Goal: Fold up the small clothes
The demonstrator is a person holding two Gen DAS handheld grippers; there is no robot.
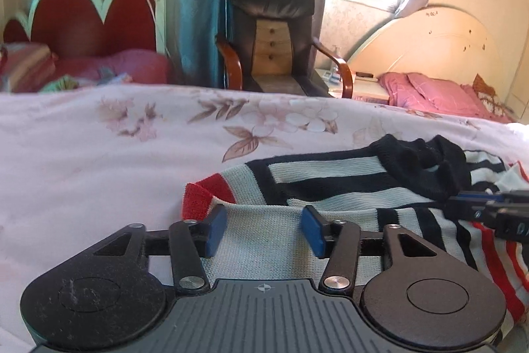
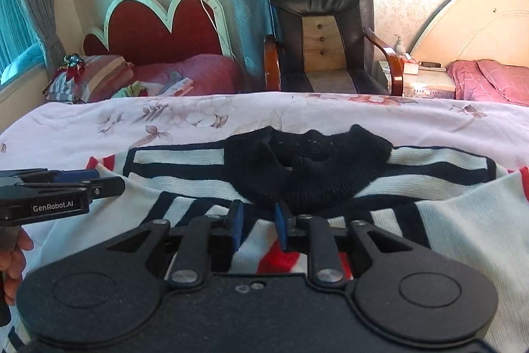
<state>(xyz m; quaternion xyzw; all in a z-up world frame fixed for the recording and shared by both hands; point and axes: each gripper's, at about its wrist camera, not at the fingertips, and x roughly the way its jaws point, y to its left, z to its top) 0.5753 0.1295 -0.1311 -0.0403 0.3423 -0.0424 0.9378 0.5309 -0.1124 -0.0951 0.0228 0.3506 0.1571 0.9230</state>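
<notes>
A small striped knit sweater [image 2: 456, 240], white with navy and red stripes and a navy collar [image 2: 307, 167], lies on the floral bedsheet [image 2: 82, 128]. It also shows in the left wrist view [image 1: 330, 181]. My left gripper [image 1: 263, 227] is open over the sweater's left side, near a red cuff [image 1: 198, 197], holding nothing. My right gripper [image 2: 259, 229] is open with a narrower gap, low over the sweater's middle just below the collar. The left gripper also shows at the left of the right wrist view [image 2: 86, 184]. The right gripper shows at the right edge of the left wrist view [image 1: 489, 204].
The bedsheet stretches left and beyond the sweater. Behind the bed stand a black armchair [image 2: 317, 35], a red headboard with pink bedding [image 2: 165, 32], a nightstand [image 2: 426, 81] and a cream headboard [image 2: 479, 32].
</notes>
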